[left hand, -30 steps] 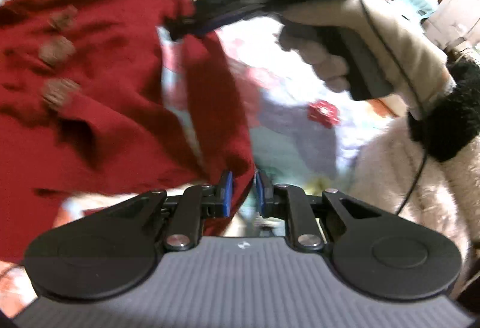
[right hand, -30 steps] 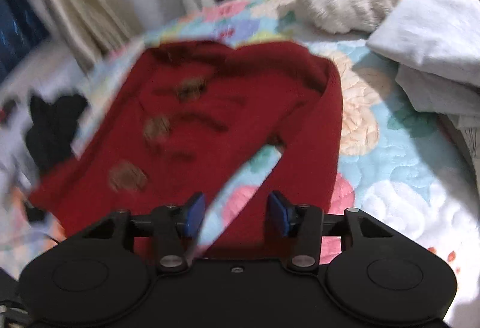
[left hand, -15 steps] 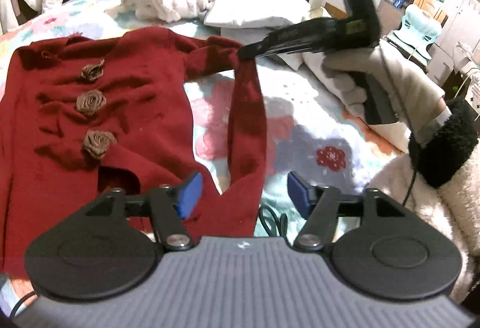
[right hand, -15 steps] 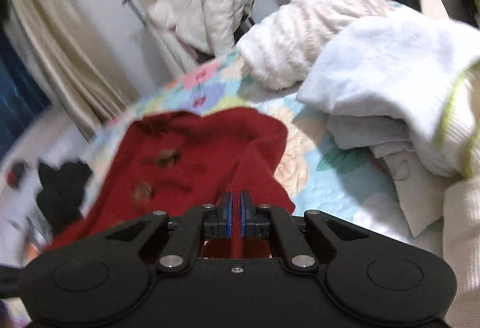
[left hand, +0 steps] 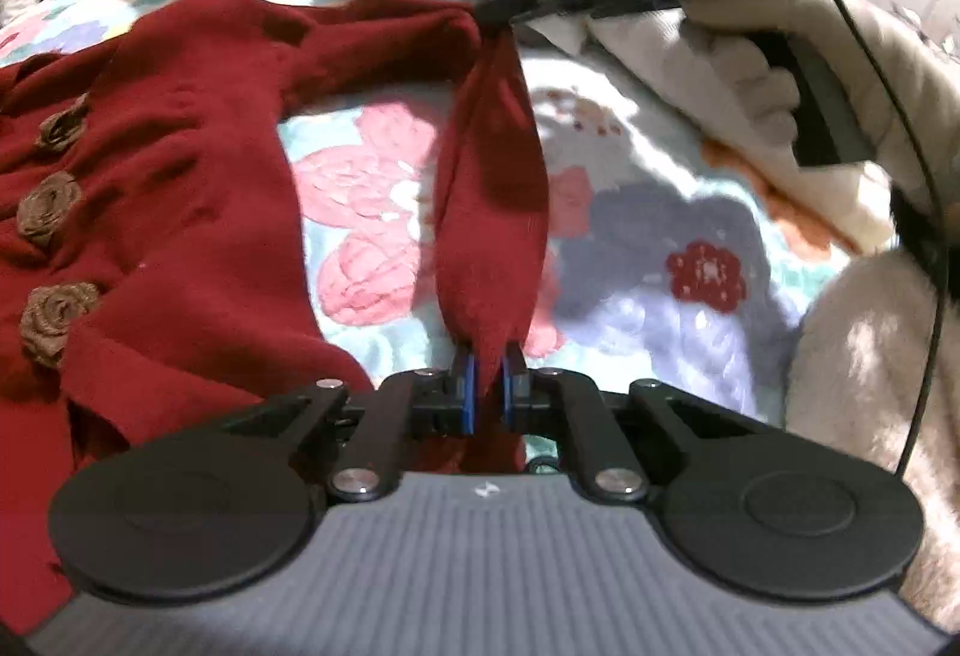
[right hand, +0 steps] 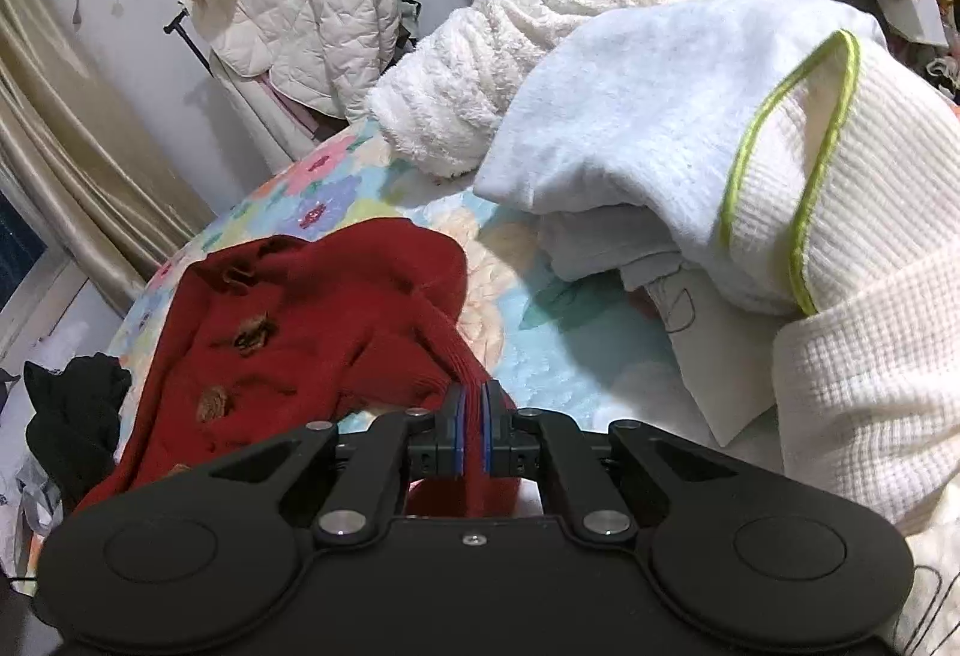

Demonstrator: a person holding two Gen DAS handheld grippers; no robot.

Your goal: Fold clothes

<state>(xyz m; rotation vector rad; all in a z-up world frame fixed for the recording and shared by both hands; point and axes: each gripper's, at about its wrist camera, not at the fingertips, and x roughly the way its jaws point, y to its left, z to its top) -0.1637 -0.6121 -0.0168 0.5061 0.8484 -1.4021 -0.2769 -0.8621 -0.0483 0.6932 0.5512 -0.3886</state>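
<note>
Red cardigan sleeve strung between both grippers

Red cardigan (left hand: 168, 188) body lies on the bed (left hand: 630, 248), left of frame. Its sleeve (left hand: 492, 212) runs bottom centre to upper centre: left gripper (left hand: 485, 395) fingers clamp the near end, right gripper (right hand: 474, 434) fingers the far end.

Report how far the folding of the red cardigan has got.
Done: the red knit cardigan with brown rosettes lies spread on the floral quilt. In hand: the left tool and right tool are each shut on its right sleeve, lifting it. Left: laying the sleeve over the body; no fold is made. White folded items sit behind.
</note>
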